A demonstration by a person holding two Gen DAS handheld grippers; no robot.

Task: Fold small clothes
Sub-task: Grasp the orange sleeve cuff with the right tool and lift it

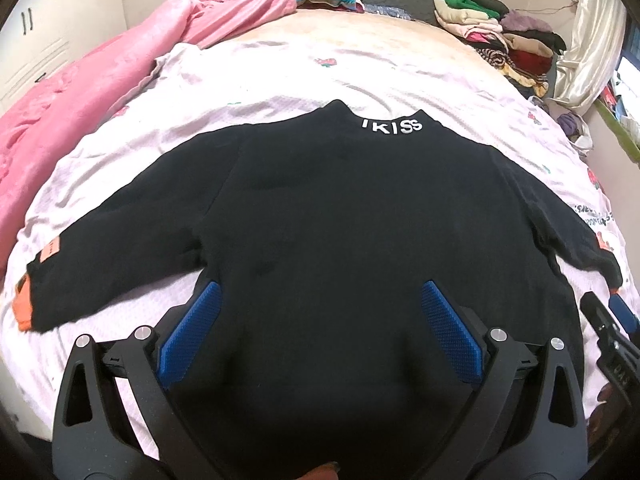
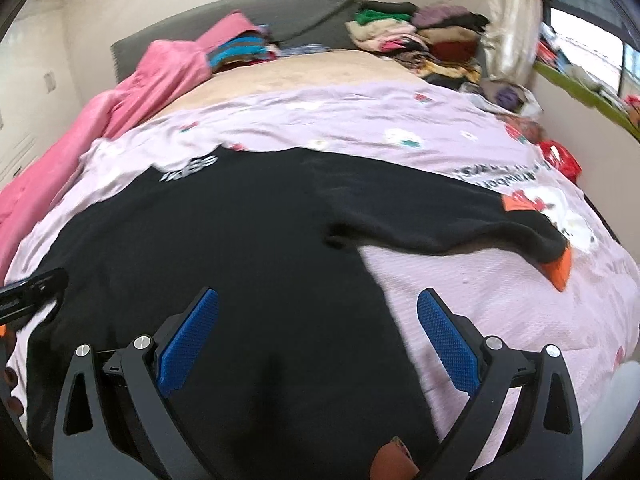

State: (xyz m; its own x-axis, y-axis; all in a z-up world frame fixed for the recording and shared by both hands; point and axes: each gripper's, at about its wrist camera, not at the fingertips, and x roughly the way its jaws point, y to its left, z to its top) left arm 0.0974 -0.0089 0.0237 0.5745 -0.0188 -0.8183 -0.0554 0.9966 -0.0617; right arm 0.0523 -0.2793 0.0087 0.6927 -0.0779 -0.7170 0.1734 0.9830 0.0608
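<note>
A small black sweater (image 1: 340, 208) lies flat on the bed, collar with white letters (image 1: 392, 125) at the far side, sleeves spread left and right with orange cuffs (image 1: 24, 304). My left gripper (image 1: 320, 292) is open above the sweater's lower part, blue pads (image 1: 192, 332) wide apart. In the right wrist view the sweater (image 2: 240, 240) fills the left and middle, its right sleeve (image 2: 460, 216) reaching to an orange cuff (image 2: 558, 270). My right gripper (image 2: 318, 300) is open above the sweater's right hem edge. The right gripper shows in the left wrist view (image 1: 612, 320).
The sweater rests on a pale lilac printed sheet (image 1: 280, 76). A pink blanket (image 1: 100, 80) lies along the left. Piles of clothes (image 1: 500, 36) sit at the far right near the grey headboard (image 2: 280, 12). A curtain and window (image 2: 580, 40) are at the right.
</note>
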